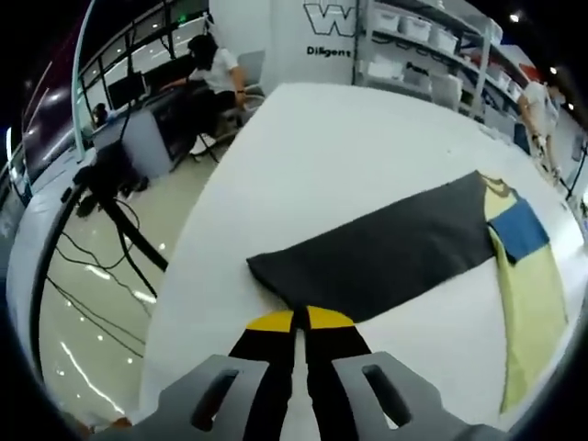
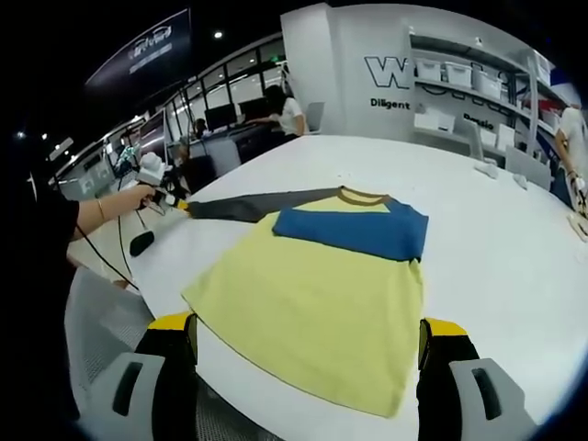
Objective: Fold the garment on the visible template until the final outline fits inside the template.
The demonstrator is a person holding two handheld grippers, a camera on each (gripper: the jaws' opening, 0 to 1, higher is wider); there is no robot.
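In the left gripper view, the left gripper (image 1: 301, 319) has its yellow-tipped jaws pressed together at six o'clock, clamped on the cuff end of the dark grey sleeve (image 1: 386, 253). That sleeve runs out flat from the jaws toward two o'clock across the white table (image 1: 322, 156), where it joins the yellow body of the shirt (image 1: 533, 285) and the folded blue sleeve (image 1: 521, 230) near three o'clock. Beyond the table edge at nine o'clock stands a black tripod (image 1: 115, 207) on the shiny floor, and at eleven o'clock a seated person (image 1: 216, 69) works at a desk.

In the right gripper view, the right gripper (image 2: 308, 344) has its jaws spread wide, one tip at seven o'clock and the other at five o'clock, with nothing between them but the shirt's hem lying flat on the table. The shirt (image 2: 312, 303) fills the middle: yellow body spread out, brown collar at twelve o'clock, the blue sleeve (image 2: 354, 230) folded across the chest. The grey sleeve (image 2: 253, 206) stretches out toward ten o'clock, where a hand (image 2: 138, 197) holds the other gripper (image 2: 173, 202) at its cuff. White shelving with bins (image 2: 459, 101) stands at one o'clock beyond the table (image 2: 496, 239).
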